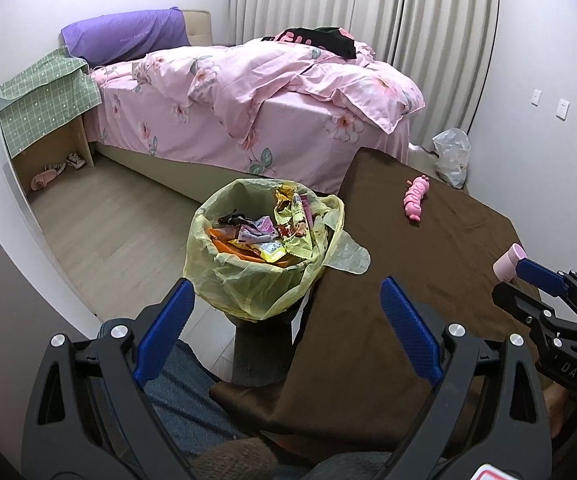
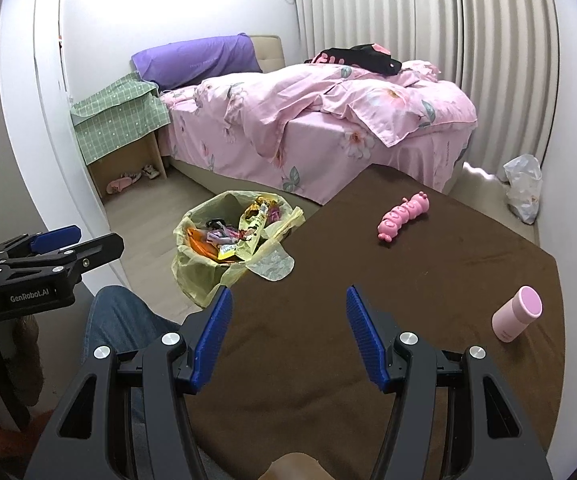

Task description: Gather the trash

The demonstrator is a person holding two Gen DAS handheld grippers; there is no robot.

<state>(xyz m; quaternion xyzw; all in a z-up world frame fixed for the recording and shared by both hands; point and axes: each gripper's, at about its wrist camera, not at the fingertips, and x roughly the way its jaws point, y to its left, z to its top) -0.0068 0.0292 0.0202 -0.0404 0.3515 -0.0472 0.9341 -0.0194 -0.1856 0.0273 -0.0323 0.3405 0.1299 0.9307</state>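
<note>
Both claws — left (image 1: 284,328), right (image 2: 288,334) — gape wide, empty. Bin (image 1: 256,252), frame centre, brims with wrappers; the table (image 2: 328,280) shows no trash left — seemingly done.

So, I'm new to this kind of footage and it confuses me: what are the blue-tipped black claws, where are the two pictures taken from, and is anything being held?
The claws are hand-held grippers, one in each of a person's hands; no robot arm is involved. Each carries a wide-angle camera looking forward along its two fingers, so you get one picture per hand. The left gripper and the right gripper are both open and hold nothing. The brown-covered table carries a pink caterpillar toy and a pink cylindrical container. Beside the table's left edge stands a bin lined with a yellow bag and filled with snack wrappers. Behind is a bed with pink floral bedding.
</note>
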